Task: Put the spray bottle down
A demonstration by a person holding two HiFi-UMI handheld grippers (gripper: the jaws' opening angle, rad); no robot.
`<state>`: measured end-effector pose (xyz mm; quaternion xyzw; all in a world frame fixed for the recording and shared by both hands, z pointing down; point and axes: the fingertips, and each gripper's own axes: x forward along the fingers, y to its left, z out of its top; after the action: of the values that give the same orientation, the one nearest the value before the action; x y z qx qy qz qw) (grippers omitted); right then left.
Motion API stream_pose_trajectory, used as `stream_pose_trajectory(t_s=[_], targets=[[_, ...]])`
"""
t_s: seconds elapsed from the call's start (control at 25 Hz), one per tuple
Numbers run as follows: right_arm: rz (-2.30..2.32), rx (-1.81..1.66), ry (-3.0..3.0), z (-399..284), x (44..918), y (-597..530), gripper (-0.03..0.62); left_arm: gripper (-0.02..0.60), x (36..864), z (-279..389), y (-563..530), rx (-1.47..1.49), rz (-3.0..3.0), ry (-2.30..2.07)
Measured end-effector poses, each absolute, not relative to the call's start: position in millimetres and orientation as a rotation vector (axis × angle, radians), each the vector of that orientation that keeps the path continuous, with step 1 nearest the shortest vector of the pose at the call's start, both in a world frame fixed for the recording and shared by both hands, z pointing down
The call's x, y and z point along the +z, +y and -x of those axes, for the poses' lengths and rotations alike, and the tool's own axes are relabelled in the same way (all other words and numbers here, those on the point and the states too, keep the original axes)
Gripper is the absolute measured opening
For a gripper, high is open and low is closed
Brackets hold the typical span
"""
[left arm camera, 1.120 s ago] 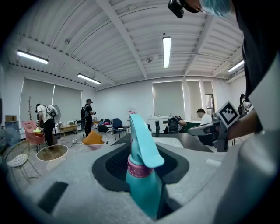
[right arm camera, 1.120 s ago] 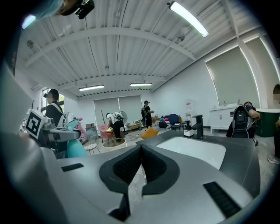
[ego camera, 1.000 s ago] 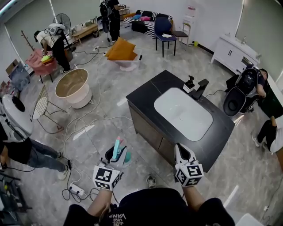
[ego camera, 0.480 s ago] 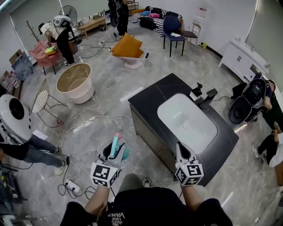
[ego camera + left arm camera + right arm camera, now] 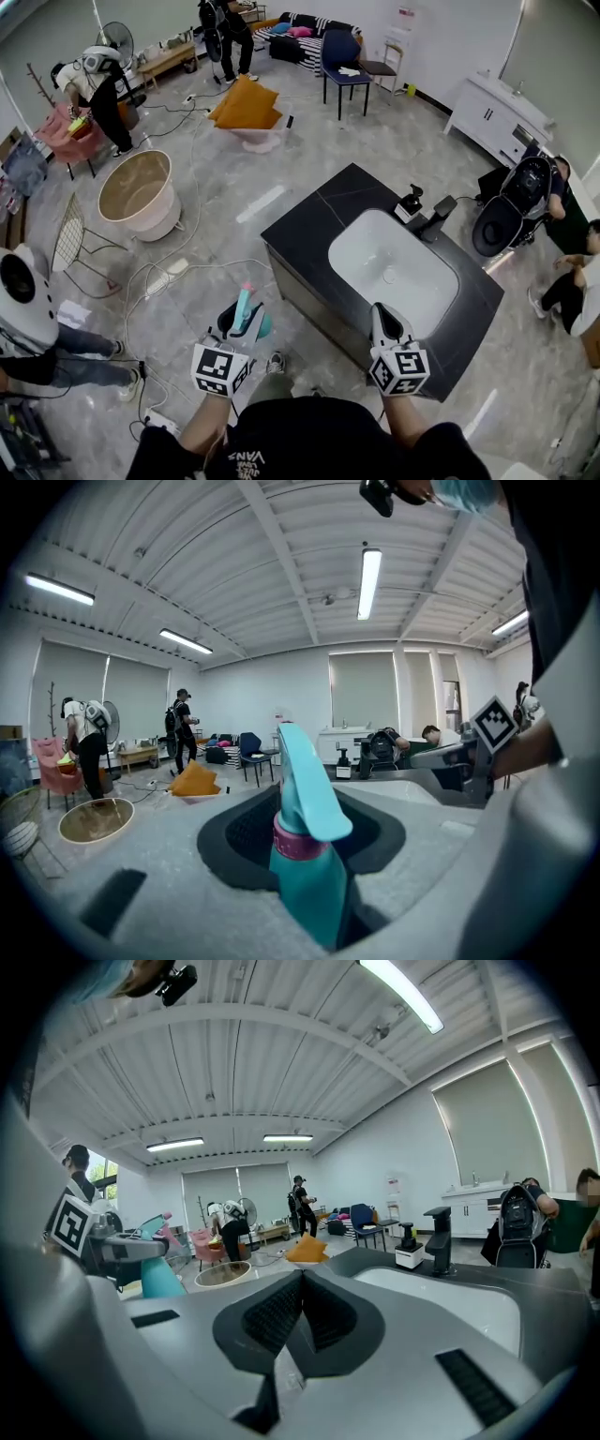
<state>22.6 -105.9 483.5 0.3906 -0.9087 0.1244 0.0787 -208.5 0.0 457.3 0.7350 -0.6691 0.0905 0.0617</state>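
Observation:
A teal spray bottle with a pink collar stands upright between the jaws of my left gripper, which is shut on it. In the left gripper view the bottle fills the middle, its trigger head pointing away from me. My right gripper is shut with nothing in it, its jaws meeting at the middle. It hangs over the near edge of the black counter with the white sink basin. The bottle also shows at the left of the right gripper view.
A black faucet and a soap dispenser stand at the counter's far side. A round beige tub, white cables, a power strip and a wire rack are on the floor. Several people work around the room.
Both grippers have travelled level toward the counter, which now lies nearer in the head view. The left gripper has kept its hold on the bottle. The right stays shut.

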Motion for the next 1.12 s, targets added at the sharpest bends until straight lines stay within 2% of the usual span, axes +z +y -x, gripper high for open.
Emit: stream_pose_trajectory(t_s=[0.64,1.12], targets=[[-1.493,0.419,-2.594,40,488,-145,0.0,0.143,458,289,-105,0.296,-2.488,-1.781],[-1.675,0.478,-2.458,36,501,-150,0.0,0.143,448,277,-202,0.277,-2.719,-1.563]])
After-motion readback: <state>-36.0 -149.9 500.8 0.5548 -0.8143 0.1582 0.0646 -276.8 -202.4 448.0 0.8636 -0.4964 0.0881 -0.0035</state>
